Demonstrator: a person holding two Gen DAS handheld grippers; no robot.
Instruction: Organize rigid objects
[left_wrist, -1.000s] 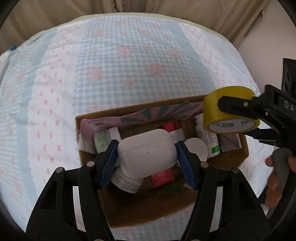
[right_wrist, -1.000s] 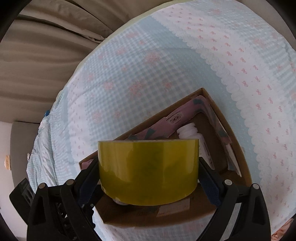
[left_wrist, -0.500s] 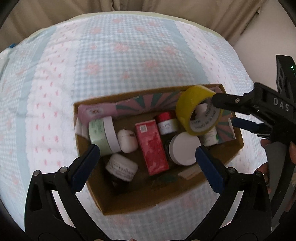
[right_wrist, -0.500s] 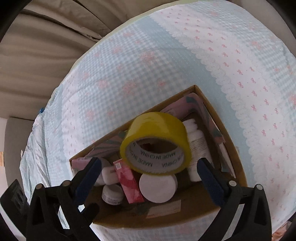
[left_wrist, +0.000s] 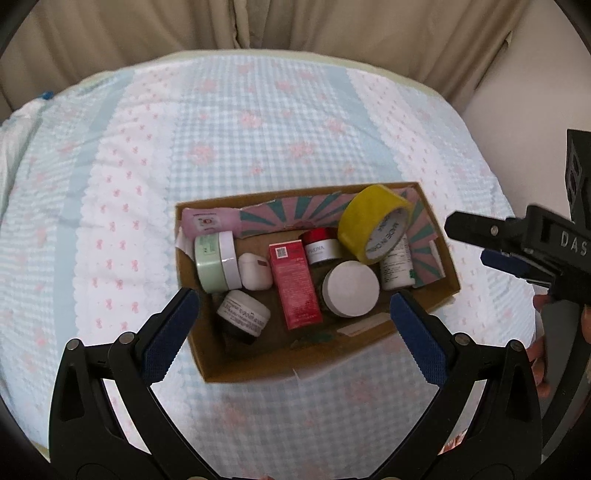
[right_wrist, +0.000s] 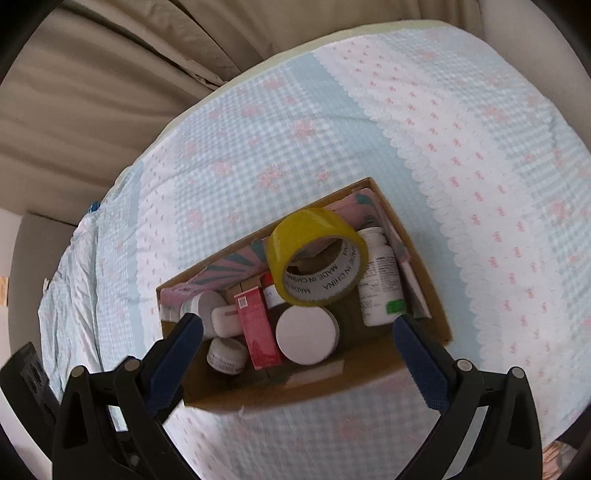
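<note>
A cardboard box (left_wrist: 448, 271) (right_wrist: 421, 254) sits on the bed. In it lie a yellow tape roll (left_wrist: 373, 221) (right_wrist: 314, 254) leaning on other items, a white earbuds case (left_wrist: 255, 273) (right_wrist: 225, 323), a red carton (left_wrist: 295, 288) (right_wrist: 256, 332), a white-lidded jar (left_wrist: 351, 293) (right_wrist: 306, 334), a green jar (left_wrist: 214, 266), a white bottle (left_wrist: 397, 266) (right_wrist: 380, 277) and a small jar (left_wrist: 243, 314) (right_wrist: 226, 355). My left gripper (left_wrist: 291, 328) is open and empty above the box's near side. My right gripper (right_wrist: 297, 356) is open and empty; it also shows in the left wrist view (left_wrist: 476, 240).
The bed cover (left_wrist: 258, 129) is blue-and-pink gingham. Beige curtains (left_wrist: 295, 26) hang behind the bed. A pink striped packet (left_wrist: 288, 216) lines the box's far wall.
The left gripper let the earbuds case go into the box and the right gripper let the tape roll go onto the items. Both opened and pulled back from the box.
</note>
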